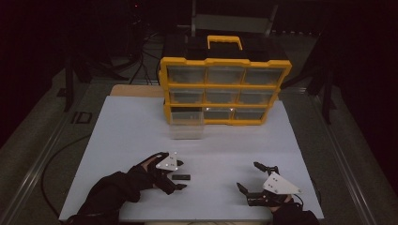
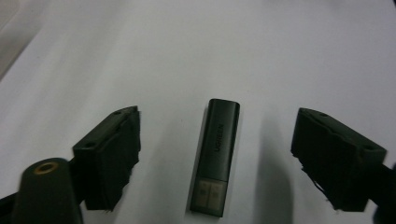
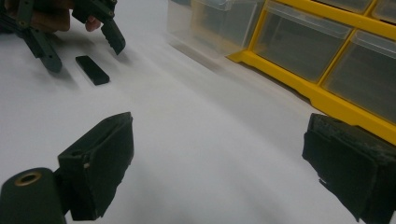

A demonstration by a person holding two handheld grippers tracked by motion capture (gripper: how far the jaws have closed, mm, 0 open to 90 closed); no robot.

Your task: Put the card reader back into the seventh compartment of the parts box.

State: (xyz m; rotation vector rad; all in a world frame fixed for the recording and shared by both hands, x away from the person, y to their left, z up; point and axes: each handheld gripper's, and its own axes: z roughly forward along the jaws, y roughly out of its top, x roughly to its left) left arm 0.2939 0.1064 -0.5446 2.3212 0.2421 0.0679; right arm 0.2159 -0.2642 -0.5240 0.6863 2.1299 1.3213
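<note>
Left gripper view shows a small black USB stick [image 2: 215, 156] lying flat on the white table [image 2: 280, 56], right between the two black jaws of the left gripper [image 2: 217, 158]. The jaws are open and stand on each side of the stick. They do not touch it. From above, the stick [image 1: 181, 177] lies near the front edge of the table, toward its left side, and the left gripper [image 1: 174, 176] sits over it.

To pick it up well, I think the hand should keep the stick in the middle of the gap, go low so the pads meet its long sides, and then squeeze slowly. A crooked squeeze could make it slide away.

The right gripper [image 1: 248, 177] rests near the front right corner of the table. Its jaws are wide open and hold nothing. A clear drawer [image 1: 187, 125] is pulled out of the yellow box [image 1: 224, 89] at the back edge.
</note>
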